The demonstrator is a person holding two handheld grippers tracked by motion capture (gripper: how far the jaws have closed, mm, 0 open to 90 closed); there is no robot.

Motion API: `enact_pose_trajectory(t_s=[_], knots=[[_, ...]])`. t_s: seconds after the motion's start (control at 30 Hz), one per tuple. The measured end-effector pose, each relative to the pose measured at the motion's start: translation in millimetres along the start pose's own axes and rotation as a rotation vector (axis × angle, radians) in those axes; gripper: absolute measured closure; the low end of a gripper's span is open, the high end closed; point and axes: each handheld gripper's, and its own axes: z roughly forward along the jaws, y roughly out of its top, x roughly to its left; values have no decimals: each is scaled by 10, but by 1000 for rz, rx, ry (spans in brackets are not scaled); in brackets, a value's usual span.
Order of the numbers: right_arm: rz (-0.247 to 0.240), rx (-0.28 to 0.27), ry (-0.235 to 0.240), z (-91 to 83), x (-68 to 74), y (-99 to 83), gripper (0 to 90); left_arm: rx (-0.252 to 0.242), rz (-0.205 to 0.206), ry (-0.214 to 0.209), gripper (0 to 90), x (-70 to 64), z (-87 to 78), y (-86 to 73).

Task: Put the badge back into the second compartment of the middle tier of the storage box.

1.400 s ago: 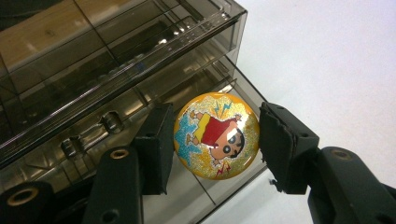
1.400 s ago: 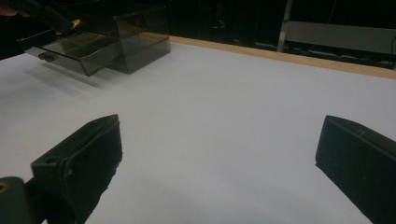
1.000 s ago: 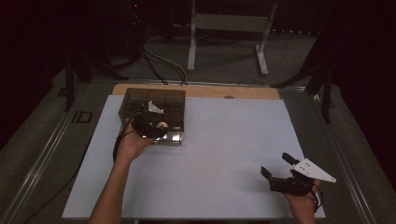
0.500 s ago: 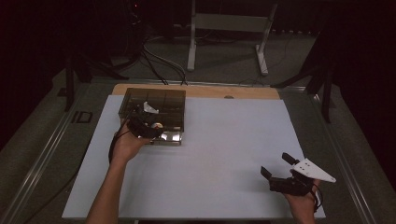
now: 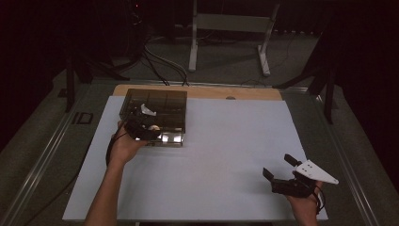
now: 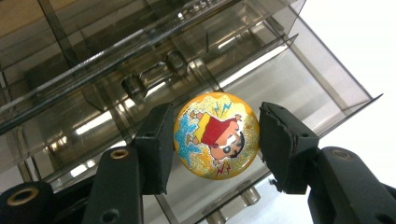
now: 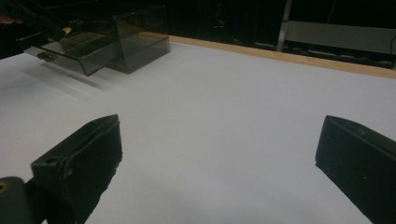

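From the high view I see a white-covered worktop with a strip of bare wood along its far edge. A smoky, see-through plastic drawer box stands near the far left corner, and one of its drawers is pulled out toward me. To the right of the box the white surface is open all the way to the right edge, and there is also a wide bare stretch between my two hands.

My left tool sits at the open drawer, on the near left side of the box. In the left gripper view its two black jaws pinch a round, glittery orange ball printed with a cartoon boy in a red shirt, one pad on each side. The ball hangs above the drawer's clear floor, with the drawer's front wall and small knobs just below it. The glitter catches the light, and blue and yellow lightning shapes surround the figure.

My right tool rests low at the near right corner of the worktop, close to the front edge and well apart from the box. Its jaws are spread wide with nothing between them. In the right gripper view I see bare white surface ahead of them, with the box far off at upper left.
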Motion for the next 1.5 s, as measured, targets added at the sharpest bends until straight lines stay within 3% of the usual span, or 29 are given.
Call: enact_pose_trajectory(t_s=[0.5, 1.5], knots=[[-1, 0, 0, -1, -1, 0, 4, 24, -8, 19, 488, 49, 39, -69], [0, 1, 0, 4, 1, 0, 4, 48, -17, 10, 488, 46, 136, -86]])
